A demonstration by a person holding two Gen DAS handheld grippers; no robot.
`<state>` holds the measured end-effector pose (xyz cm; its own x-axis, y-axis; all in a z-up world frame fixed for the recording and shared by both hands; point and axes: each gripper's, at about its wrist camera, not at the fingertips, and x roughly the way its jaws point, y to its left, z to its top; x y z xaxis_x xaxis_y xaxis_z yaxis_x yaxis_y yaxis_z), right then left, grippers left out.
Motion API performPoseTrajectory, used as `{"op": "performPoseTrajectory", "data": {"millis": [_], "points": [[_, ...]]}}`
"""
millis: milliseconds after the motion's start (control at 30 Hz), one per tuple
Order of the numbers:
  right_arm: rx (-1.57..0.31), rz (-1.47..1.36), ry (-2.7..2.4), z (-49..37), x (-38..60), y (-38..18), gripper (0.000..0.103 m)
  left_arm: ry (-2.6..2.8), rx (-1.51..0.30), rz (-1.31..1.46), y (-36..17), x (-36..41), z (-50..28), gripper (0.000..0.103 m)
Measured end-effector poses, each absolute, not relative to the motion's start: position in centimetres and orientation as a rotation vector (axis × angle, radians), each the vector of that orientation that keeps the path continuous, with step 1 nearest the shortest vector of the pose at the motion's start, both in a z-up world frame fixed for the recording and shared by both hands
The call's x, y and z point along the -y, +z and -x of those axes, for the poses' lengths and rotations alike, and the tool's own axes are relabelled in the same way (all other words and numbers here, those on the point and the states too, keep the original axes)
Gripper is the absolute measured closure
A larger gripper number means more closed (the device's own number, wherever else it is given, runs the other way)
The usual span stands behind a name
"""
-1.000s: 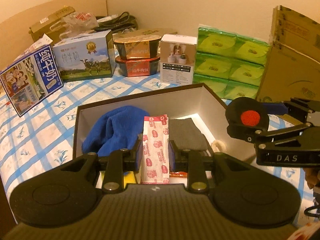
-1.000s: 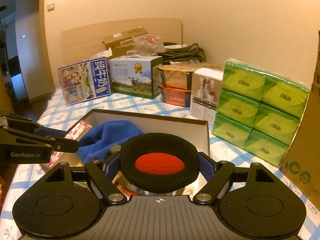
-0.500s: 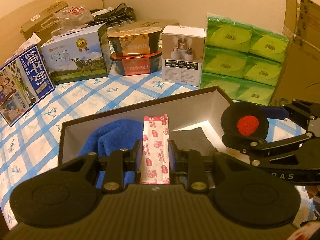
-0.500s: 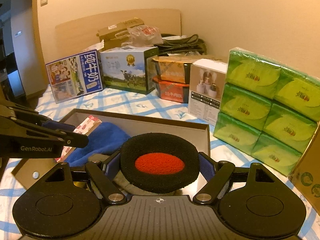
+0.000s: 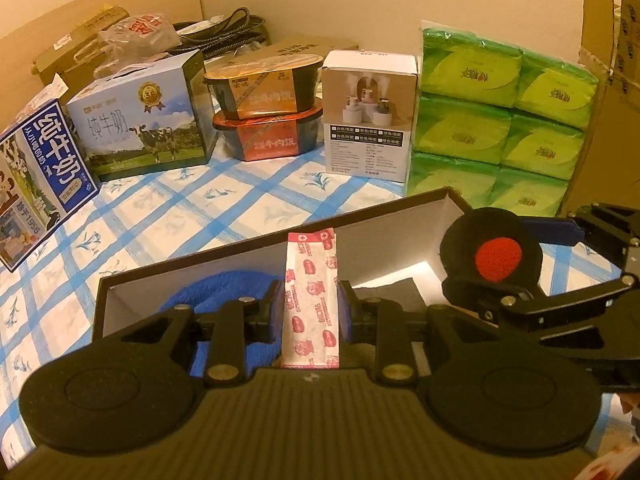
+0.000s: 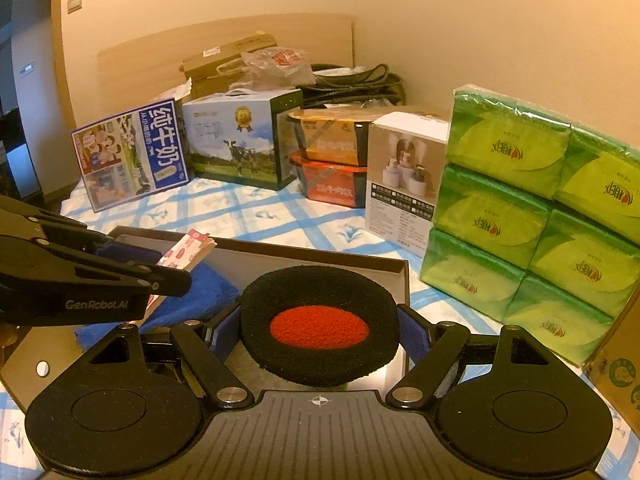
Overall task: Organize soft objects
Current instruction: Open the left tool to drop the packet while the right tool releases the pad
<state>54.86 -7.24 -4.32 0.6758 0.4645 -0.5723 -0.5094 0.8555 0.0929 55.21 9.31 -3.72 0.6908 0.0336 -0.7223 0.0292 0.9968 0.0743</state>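
Here, blue-checked bedsheet (image 5: 224,208) under box (image 5: 400,236), cream wall (image 6: 440,20) behind.

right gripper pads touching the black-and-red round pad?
Touching. The right wrist view shows the round pad wedged in the right gripper, both blue finger pads pressed against its rim with no gap.

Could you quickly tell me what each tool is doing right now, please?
Left tool: jaws just eased open slightly, red-and-white packet between them.
Right tool: closed on the round black-and-red pad.

"GenRobot.AI" on left hand-held gripper (image 6: 176,268); "1956" on milk carton (image 5: 40,176).
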Motion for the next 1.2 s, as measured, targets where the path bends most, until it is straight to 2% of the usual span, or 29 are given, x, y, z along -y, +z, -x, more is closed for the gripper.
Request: {"op": "performPoseTrajectory", "data": {"millis": [33,100,167,667,767,933,1200], "points": [[-0.621,0.076,0.548,-54.9,7.3,-4.4,0.023,0.010,-0.810,-0.083,-3.8,-9.4,-55.4,0.072],[-0.622,0.076,0.550,-55.1,7.2,-4.3,0.023,0.019,-0.809,-0.077,-3.9,-9.7,-55.5,0.061],[-0.620,0.079,0.550,-55.2,7.2,-4.3,0.023,0.031,-0.810,-0.068,-3.9,-10.1,-55.5,0.058],[-0.621,0.084,0.538,-55.7,6.0,-4.3,0.023,0.064,-0.832,-0.049,-4.3,-12.4,-54.7,0.057],[-0.615,0.068,0.523,-56.1,5.8,-4.2,0.020,0.071,-0.832,-0.041,-4.3,-12.7,-54.7,0.056],[-0.597,0.013,0.503,-56.9,5.9,-3.5,0.010,0.079,-0.832,-0.036,-4.4,-13.2,-54.5,0.054],[-0.603,0.009,0.501,-56.7,6.6,-3.1,0.008,0.079,-0.833,-0.025,-4.5,-13.6,-53.9,0.049]]}}
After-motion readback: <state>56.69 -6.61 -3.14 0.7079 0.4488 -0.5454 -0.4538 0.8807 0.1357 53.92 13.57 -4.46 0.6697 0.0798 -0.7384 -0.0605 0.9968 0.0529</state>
